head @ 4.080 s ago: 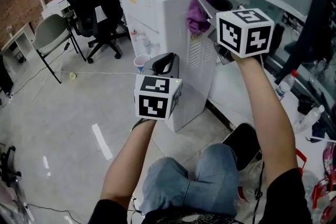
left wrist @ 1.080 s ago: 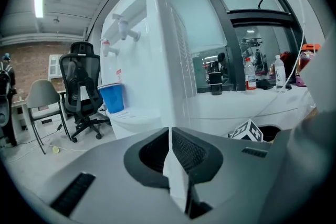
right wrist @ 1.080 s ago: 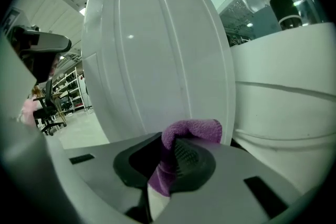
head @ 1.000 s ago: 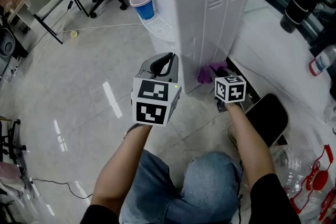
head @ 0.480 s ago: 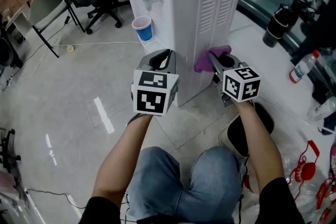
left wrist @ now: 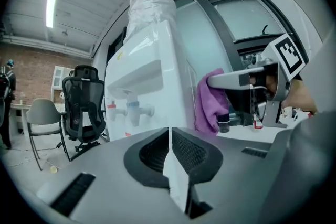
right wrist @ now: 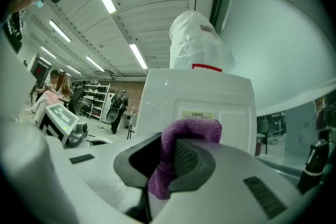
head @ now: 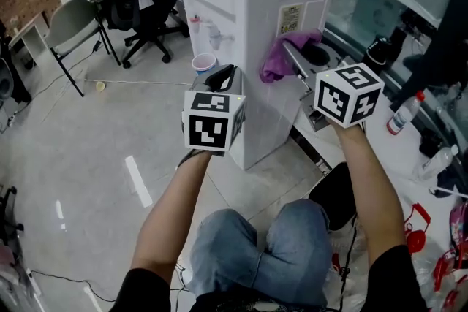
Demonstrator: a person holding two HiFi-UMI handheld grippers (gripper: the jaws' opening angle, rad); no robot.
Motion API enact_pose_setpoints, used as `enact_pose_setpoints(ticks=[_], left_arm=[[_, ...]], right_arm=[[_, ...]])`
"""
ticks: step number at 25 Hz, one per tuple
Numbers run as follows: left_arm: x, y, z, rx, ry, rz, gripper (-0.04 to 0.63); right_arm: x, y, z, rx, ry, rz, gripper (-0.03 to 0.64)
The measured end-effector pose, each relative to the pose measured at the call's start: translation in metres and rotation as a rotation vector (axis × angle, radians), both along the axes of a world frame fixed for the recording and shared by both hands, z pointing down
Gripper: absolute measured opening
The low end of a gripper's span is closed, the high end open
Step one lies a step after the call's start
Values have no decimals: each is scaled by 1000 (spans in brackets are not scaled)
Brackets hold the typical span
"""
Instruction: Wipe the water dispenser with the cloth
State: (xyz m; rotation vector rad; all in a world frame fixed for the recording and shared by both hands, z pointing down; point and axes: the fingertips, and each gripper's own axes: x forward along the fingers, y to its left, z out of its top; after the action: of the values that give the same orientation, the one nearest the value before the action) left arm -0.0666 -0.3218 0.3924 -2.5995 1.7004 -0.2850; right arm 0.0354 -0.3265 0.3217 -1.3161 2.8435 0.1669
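Tiled floor [head: 88,157] bears water dispenser [head: 248,4], cup [head: 204,63] under its taps [head: 212,33]; right claw [head: 287,49] pinches cloth [head: 273,63], left claw [head: 225,72] closed.

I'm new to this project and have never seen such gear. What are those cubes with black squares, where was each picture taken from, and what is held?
There is no robot: a person holds hand tongs in each hand, and each marker cube is part of them. One picture comes from a camera on the person's head, looking down; the other two come from cameras riding on the tongs. The right tongs are shut on a purple cloth, held at the side of the white water dispenser. The left tongs are shut and empty.
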Motion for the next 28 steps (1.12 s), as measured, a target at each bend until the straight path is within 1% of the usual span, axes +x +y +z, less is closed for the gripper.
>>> enact_pose_setpoints(ticks=[3,7,9,12,20,24,28], left_arm=[[2,-2,-16,20,16,-3,37],[3,-2,-34,34,18,-2,37],[2,-1,-42,42,18,-3,37],[1,3,-50,58,22,-5,37],[0,9,-49,60,21,3,37],[1,11,-41,55,17,8,37],[-1,13,-33,50,-1,6,37]], right_arm=[[-8,6,-41,59,8,-16,41],[-19,12,-90,127,11,-44,41],[-24,14,-108,142,8,-61,41],[-31,13,-127,135,-17,-82,41],[-42,11,-127,131,-33,-82,41],[-43,14,-119,142,-12,-80,41],[-41,15,-106,133,0,-75,41]])
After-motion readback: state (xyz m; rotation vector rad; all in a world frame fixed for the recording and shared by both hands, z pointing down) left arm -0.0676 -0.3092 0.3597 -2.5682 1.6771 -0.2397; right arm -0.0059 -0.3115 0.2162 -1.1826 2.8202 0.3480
